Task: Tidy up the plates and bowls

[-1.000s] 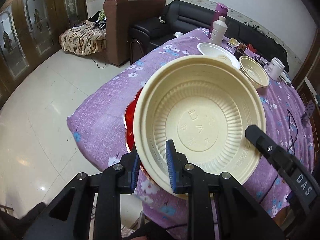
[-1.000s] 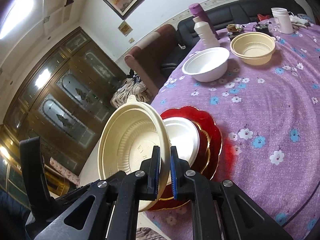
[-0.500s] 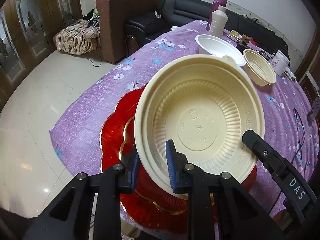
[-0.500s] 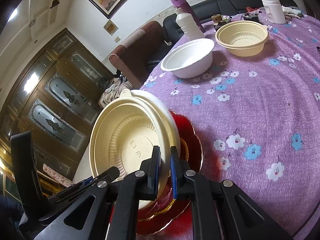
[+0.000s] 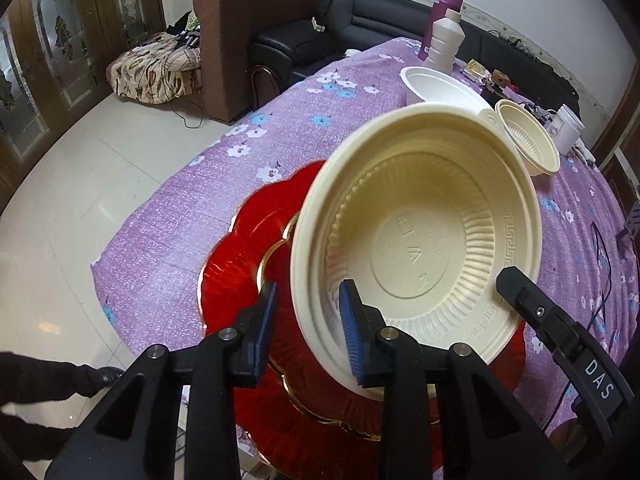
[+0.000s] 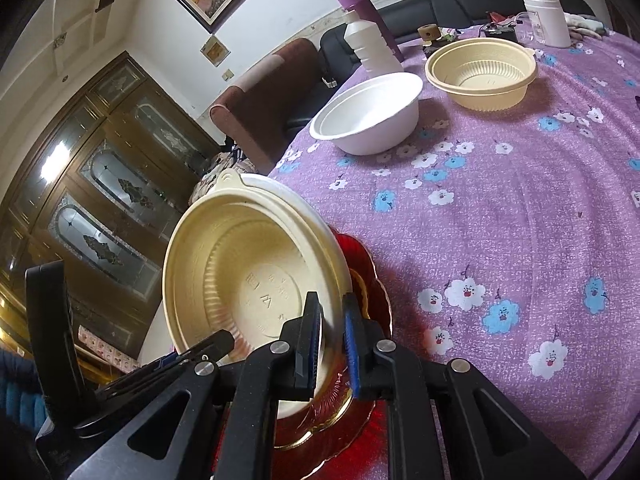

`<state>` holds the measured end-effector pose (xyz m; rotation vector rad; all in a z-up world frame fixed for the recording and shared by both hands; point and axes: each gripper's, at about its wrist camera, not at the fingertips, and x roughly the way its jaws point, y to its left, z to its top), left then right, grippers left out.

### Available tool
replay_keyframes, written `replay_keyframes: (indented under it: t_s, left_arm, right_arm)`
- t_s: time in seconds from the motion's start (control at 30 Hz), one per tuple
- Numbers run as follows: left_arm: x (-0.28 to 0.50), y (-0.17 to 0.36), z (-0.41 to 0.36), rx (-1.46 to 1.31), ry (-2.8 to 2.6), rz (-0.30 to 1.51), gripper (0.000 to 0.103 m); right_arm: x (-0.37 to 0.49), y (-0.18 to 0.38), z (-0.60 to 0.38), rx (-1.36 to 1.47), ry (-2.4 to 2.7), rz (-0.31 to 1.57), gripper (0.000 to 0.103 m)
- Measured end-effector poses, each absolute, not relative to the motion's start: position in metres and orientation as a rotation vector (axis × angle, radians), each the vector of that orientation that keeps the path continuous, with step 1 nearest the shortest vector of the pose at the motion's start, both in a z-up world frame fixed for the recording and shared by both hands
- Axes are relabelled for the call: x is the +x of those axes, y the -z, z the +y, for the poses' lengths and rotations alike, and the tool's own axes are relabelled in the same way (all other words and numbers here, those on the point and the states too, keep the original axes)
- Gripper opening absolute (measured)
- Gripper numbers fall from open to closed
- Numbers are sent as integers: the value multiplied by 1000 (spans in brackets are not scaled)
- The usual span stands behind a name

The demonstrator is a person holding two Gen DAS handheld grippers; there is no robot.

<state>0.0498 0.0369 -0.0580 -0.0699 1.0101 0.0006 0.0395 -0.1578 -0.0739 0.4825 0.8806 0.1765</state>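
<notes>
A cream ribbed bowl [image 5: 416,248] [image 6: 248,280] hangs tilted over a red, gold-trimmed plate [image 5: 248,248] [image 6: 372,280], with a white rim [image 6: 304,208] nested behind it. My left gripper [image 5: 308,300] straddles the bowl's near rim. Its jaws are opening: the outer pad [image 5: 266,328] stands off the rim, while the inner pad lies against the inside wall. My right gripper [image 6: 332,308] has the opposite rim between its blue pads, and its jaws are starting to open. Its black finger [image 5: 560,328] shows at the right of the left wrist view.
On the purple flowered tablecloth [image 6: 520,200], farther back, stand a white bowl [image 5: 432,84] [image 6: 372,116], another cream bowl [image 5: 528,140] [image 6: 480,72], a white bottle [image 5: 444,44], a purple flask [image 6: 360,4] and a white cup [image 6: 548,20]. The table edge runs just left of the red plate.
Both grippers carried the cream bowl forward and down, so it is now over the red plate. The left jaws have spread apart, and the right jaws are slightly wider.
</notes>
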Motion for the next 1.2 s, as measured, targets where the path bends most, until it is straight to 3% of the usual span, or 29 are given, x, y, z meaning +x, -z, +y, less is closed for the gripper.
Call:
replay_keyframes:
  t_s: [0.17, 0.67, 0.83, 0.97, 1.03, 1.2]
  left_arm:
    - [40, 46, 43, -59, -34, 962, 54]
    - [15, 21, 84, -75, -109, 861, 59]
    - [16, 25, 101, -111, -135, 873, 59]
    - [18, 24, 106, -107, -131, 869, 59]
    - [21, 24, 107, -104, -128, 868, 59]
    - [25, 26, 115, -111, -121, 883, 59]
  right_arm:
    - [33, 69, -162, 481, -173, 857, 14]
    - [8, 49, -156, 477, -221, 817, 15]
    - [13, 45, -160, 447, -182, 801, 26]
    - [32, 25, -165, 417, -156, 745, 28]
    - [51, 14, -162, 385, -157, 730, 41]
    - [113, 2, -150, 384, -180, 766, 42]
